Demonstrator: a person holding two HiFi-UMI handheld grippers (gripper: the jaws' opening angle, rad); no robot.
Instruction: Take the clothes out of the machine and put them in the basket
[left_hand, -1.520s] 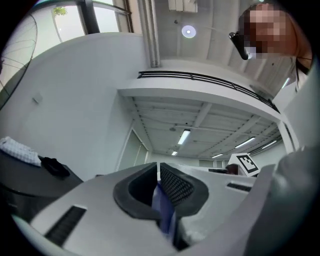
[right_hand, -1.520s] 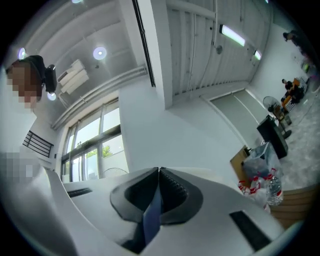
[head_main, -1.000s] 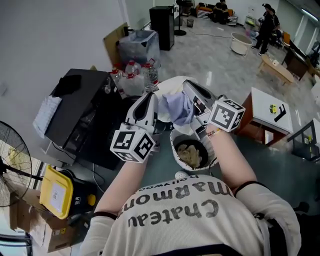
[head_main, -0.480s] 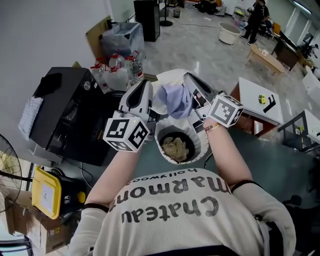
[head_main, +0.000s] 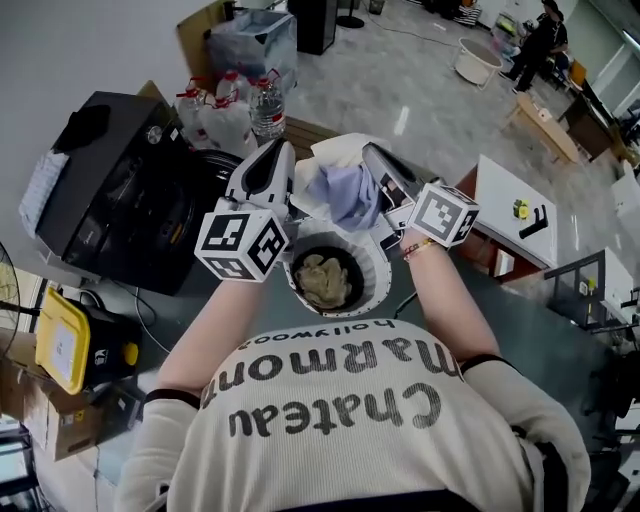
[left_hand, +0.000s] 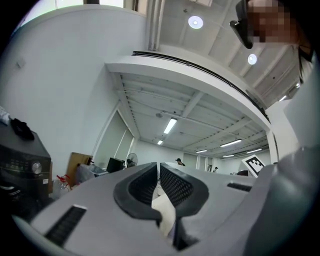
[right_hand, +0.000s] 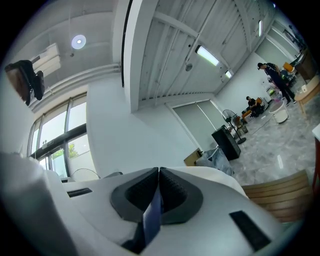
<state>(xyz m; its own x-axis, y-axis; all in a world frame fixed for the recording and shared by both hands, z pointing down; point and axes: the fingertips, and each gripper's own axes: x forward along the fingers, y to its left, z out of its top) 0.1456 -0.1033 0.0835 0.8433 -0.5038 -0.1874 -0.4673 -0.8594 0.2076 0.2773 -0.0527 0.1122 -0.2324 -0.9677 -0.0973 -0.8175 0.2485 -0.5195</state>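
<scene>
Soft cloth garment (head_main: 345, 195); matt fingers (left_hand: 178, 186)

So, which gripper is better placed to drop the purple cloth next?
Probably right. The right gripper is shut on the purple cloth, while the left gripper pinches only a white cloth.

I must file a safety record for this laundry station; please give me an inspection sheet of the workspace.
surface: dark grey machine top around the drum opening's white rim.
job's things: beige garment in the drum; white garment and lavender garment held above it.
clutter: water bottles, black appliance, yellow-lidded box at left.
grippers: left gripper shut on white garment; right gripper shut on lavender garment.
cables: one thin dark lead below the black appliance.
surroundings: white table at right; people far back.
</scene>
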